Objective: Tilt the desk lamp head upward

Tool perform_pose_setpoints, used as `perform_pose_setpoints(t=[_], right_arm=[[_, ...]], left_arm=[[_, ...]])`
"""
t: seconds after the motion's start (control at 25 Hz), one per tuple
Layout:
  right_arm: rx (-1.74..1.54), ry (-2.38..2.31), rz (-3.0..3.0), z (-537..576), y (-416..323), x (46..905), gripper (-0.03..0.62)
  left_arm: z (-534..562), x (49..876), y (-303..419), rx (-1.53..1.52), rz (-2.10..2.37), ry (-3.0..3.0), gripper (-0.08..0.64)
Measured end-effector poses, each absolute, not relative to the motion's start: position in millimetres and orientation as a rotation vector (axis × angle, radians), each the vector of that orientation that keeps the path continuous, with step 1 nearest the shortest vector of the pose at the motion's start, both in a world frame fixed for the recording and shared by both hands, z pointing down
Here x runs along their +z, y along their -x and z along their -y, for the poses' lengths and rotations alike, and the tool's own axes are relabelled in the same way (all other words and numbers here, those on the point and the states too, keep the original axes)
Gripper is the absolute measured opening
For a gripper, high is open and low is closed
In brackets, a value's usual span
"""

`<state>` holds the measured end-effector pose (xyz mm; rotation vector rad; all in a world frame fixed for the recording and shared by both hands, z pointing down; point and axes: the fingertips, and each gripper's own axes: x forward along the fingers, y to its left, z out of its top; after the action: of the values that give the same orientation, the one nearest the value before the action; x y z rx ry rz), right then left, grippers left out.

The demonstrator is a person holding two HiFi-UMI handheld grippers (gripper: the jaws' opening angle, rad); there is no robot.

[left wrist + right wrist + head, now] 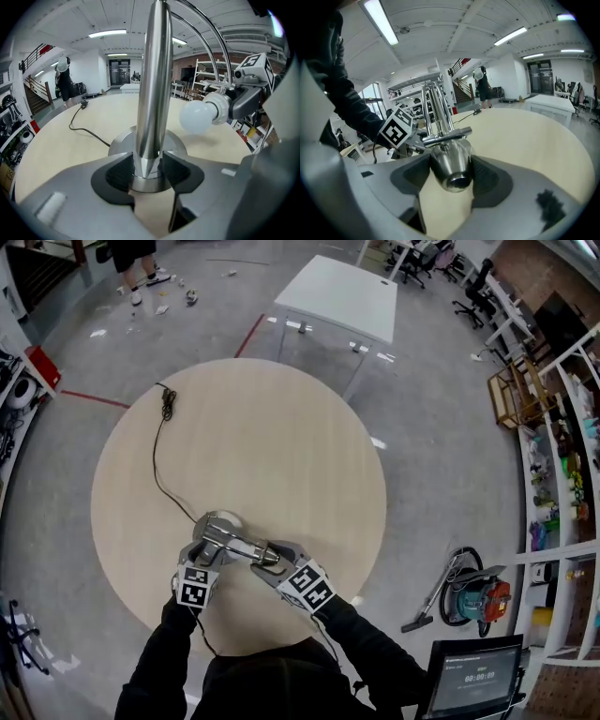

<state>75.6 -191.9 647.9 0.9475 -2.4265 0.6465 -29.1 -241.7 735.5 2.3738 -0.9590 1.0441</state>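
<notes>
A chrome desk lamp (234, 542) stands near the front edge of the round wooden table (239, 427). My left gripper (146, 171) is shut on the lamp's upright post (152, 93), just above its round base (173, 140). Both of its pads touch the post. The chrome lamp head (452, 164) sits between the pads of my right gripper (450, 176), which is shut on it. In the left gripper view, the white bulb (199, 115) points left, out of the head. From the head view the left gripper (199, 568) and right gripper (281, 563) are close together over the lamp.
The lamp's black cord (164, 456) runs across the table to its far left edge. On the floor are a white rectangular table (342, 296) beyond, a vacuum cleaner (473, 596) at right, shelves (562, 474) along the right wall and a monitor (473, 676) at the lower right.
</notes>
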Motion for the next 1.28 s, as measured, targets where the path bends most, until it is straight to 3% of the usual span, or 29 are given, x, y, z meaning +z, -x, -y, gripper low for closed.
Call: perform_pose_setpoints(t=[0.6,1.0,1.04,1.12,1.28], right_arm=[[0.495,-0.984,2.367,205.3,-141.8,613.5,0.27],[0.559,-1.006,2.409,173.4,-139.2,579.3,0.265],[0.565,-1.007,2.413,174.3,-138.7,579.6,0.265],[0.567,-1.007,2.417,177.9,-136.8,581.0,0.265],[0.576,-1.003,2.409,177.6,-136.8,584.0,0.265]], left_arm=[[286.6,769.1,-8.2,0.996,0.965,-2.414,0.204],[247.9,754.3,2.9,1.022,0.996,-2.367,0.195],[249.2,752.6,2.3,1.005,0.991,-2.368,0.203],[255.5,745.2,-2.5,0.923,0.991,-2.391,0.313],[264.0,744.2,-18.9,0.881,1.012,-2.414,0.328]])
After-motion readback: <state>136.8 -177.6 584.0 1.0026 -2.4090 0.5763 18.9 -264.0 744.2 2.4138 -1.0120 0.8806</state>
